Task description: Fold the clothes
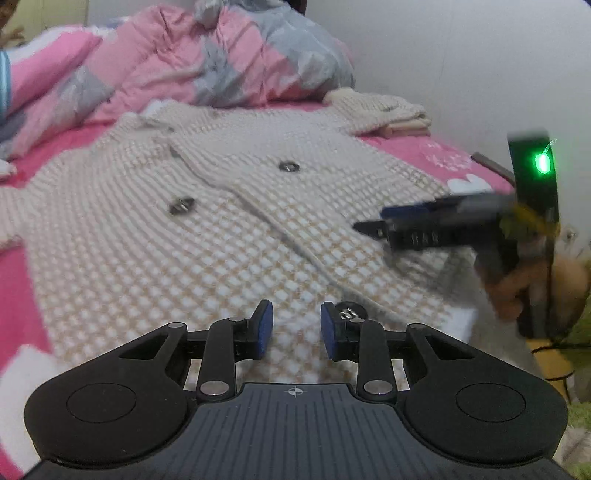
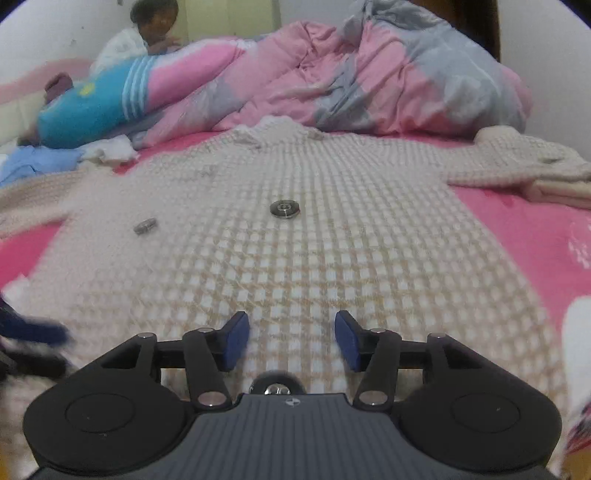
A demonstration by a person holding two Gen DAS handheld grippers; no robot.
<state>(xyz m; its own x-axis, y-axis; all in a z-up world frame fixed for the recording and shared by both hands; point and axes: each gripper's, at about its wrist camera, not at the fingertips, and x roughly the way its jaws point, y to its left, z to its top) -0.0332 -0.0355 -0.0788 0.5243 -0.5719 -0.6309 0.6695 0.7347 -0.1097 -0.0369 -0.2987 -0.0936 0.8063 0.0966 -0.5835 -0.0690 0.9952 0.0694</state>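
A cream waffle-knit cardigan [image 1: 184,229] [image 2: 351,240] with round metal buttons [image 1: 288,166] [image 2: 284,209] lies spread front-up on the pink bed sheet [image 1: 443,158] [image 2: 517,229]. My left gripper [image 1: 295,328] hovers just over its near hem, open, with only cloth below the gap and a button [image 1: 347,312] beside the right pad. My right gripper [image 2: 291,339] is also low over the hem, its jaws wider apart and empty. In the left wrist view the right gripper [image 1: 373,227] shows blurred at the right, held by a hand [image 1: 524,284]. One sleeve [image 2: 517,162] stretches right.
A pink and grey quilt [image 1: 221,62] [image 2: 369,81] is heaped at the back of the bed. A person [image 2: 147,33] sits at the far left behind a blue striped pillow [image 2: 92,107]. Blue cloth [image 2: 37,162] lies at the left. A white wall [image 1: 480,74] runs along the right.
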